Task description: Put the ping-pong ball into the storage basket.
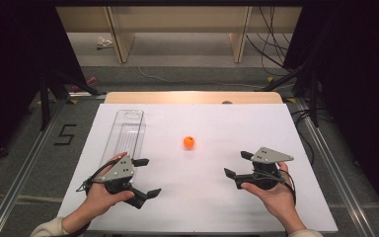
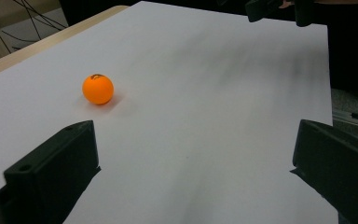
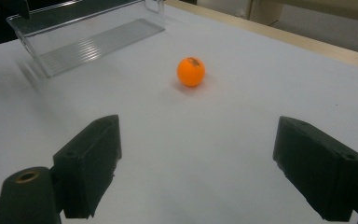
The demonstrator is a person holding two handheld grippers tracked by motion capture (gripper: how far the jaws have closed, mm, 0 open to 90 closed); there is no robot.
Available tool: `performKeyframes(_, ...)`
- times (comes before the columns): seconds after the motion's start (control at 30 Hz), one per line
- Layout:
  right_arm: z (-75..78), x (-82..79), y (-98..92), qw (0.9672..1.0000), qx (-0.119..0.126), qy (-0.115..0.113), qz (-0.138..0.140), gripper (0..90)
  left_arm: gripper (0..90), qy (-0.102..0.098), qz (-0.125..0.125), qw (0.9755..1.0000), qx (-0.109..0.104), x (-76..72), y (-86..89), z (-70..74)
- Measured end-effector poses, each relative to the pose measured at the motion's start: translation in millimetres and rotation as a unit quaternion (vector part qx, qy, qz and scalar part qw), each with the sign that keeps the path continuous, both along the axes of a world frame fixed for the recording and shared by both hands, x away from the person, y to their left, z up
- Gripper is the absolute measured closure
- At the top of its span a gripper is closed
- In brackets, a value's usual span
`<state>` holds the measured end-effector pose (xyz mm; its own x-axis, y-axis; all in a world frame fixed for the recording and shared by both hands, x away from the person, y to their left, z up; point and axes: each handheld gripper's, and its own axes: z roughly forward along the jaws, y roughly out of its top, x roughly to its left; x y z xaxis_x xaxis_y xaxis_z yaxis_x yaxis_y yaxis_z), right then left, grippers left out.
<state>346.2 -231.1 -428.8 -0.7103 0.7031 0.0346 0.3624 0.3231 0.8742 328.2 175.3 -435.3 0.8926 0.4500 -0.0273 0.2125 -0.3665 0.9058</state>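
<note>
An orange ball point(image 1: 189, 142) lies alone on the white table sheet point(image 1: 202, 197), a little beyond and between both hands. My left gripper point(image 1: 147, 177) is held at the near left, open, nothing between its jaws; its own view has the ball point(image 2: 98, 88) ahead and to the left. My right gripper point(image 1: 238, 164) is held at the near right, also open and empty, with the ball point(image 3: 190, 71) ahead in its own view. A clear plastic tray point(image 1: 124, 133) lies lengthwise on the left, just beyond my left hand.
The clear tray point(image 3: 88, 32) looks empty. The table's wooden far edge point(image 1: 192, 97) borders a grey floor with cables point(image 1: 271, 44) and stand legs. Metal rails point(image 1: 24, 173) run along both sides of the table.
</note>
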Motion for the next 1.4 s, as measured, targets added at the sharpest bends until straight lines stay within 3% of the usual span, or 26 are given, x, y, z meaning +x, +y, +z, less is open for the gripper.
performKeyframes(1.4, 1.4, 14.2, 9.7, 0.9999, -0.003, -0.01, -0.004, 16.2, 0.0, 0.002, -0.003, 1.0, -0.002, -1.1, -0.6, 0.3)
